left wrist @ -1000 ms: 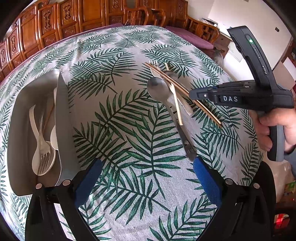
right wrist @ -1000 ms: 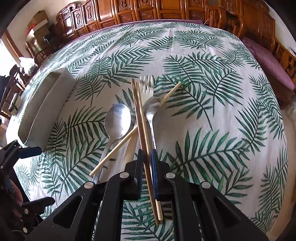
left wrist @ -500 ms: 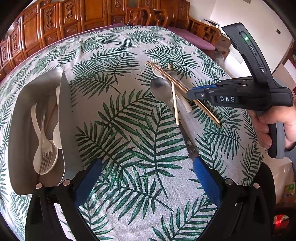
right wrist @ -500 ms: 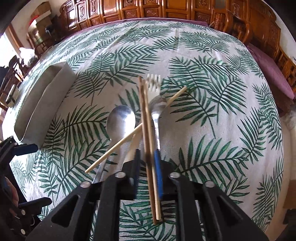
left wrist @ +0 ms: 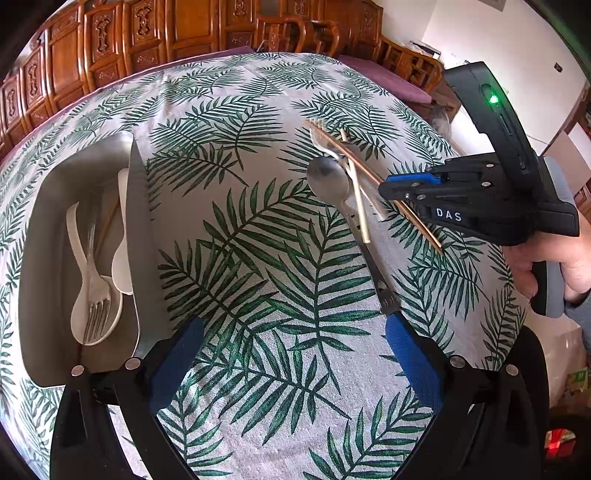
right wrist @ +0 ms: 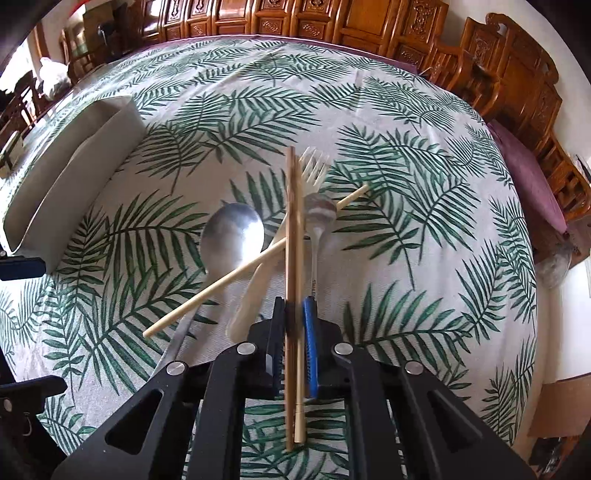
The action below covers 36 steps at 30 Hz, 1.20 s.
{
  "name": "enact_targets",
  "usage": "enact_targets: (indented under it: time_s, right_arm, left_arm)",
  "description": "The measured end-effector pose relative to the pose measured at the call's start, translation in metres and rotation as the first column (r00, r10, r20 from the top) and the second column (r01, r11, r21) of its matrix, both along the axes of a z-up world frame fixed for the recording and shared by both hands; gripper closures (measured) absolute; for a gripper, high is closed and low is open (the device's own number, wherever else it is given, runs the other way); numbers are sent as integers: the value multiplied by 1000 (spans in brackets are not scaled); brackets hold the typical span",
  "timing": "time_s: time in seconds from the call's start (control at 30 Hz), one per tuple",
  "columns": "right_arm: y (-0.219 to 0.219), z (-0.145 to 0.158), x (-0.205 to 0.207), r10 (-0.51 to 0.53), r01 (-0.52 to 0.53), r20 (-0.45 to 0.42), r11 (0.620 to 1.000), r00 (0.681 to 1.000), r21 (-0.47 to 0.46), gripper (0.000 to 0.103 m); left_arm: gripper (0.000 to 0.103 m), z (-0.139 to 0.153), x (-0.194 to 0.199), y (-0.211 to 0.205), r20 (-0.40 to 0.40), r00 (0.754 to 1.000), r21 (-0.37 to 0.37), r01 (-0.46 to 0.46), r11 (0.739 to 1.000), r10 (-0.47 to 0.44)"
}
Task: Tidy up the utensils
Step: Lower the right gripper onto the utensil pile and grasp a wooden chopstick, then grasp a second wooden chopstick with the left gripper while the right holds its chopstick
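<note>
My right gripper (right wrist: 295,314) is shut on a pair of brown chopsticks (right wrist: 291,229) and holds them above the pile; it also shows in the left wrist view (left wrist: 397,184) with the chopsticks (left wrist: 343,149). Under them lie a large metal spoon (right wrist: 234,236), a small metal spoon (right wrist: 317,218), a white plastic fork (right wrist: 314,166) and a single pale chopstick (right wrist: 255,258). My left gripper (left wrist: 291,350) is open and empty, low over the tablecloth between the grey tray (left wrist: 44,236) and the pile.
The tray holds white spoons (left wrist: 83,258), a metal fork (left wrist: 94,310) and chopsticks. It also shows at far left in the right wrist view (right wrist: 70,158). Carved wooden cabinets and chairs (left wrist: 295,33) stand behind the round table. The table edge drops off at right.
My right gripper has lifted the brown chopsticks off the pile and drawn them up and back. The left gripper has barely moved.
</note>
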State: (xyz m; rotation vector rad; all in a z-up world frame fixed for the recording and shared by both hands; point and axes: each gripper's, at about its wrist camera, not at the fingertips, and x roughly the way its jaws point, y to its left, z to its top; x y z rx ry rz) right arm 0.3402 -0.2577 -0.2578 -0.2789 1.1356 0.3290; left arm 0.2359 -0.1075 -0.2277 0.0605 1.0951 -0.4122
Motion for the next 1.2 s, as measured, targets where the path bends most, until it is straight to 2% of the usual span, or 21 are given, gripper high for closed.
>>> enact_targets:
  time_s: [0.03,0.13,0.33,0.57,0.63,0.7,0.8,1.13,1.2]
  right_arm:
    - [-4,1,1,-13,13,-4,1000,1000,14,97]
    - [-13,2,0,-51,52,-7,998,999,30,97]
    - [-39,21,-12,-117,116,-3,980,993,164,97]
    - [-53,33,-25,-155,150,9,966,988,208,97]
    - [-57,32,-30,-161,156,5,965,987,212,97]
    - [-60,30,-36,-163,158,2,965,987,211,97]
    - [-63,26,-43,-161,158,-5,965,987,211,97]
    - [-70,20,-53,-173,172,-17,957,985,232,97]
    - [-73,20,-54,-181,181,-21,954,983,239,97]
  left_arm:
    - [8,0,0,0,0,1000,0,0,1000,0]
    - [8,-1,0,-1,-1,1000,0,1,1000,-1]
    - [8,3,8,-11,12,1000,6,4,1000,-4]
    - [9,14,25,-34,57,998,-29,27,999,-25]
    - [17,14,31,-43,57,997,-35,49,998,-47]
    - [33,12,36,-50,46,997,-32,66,997,-64]
    - [49,6,44,-61,27,996,-30,89,996,-89]
    - [74,-3,80,-87,-8,991,-32,136,990,-136]
    - [84,-5,85,-92,-13,990,-15,141,990,-142]
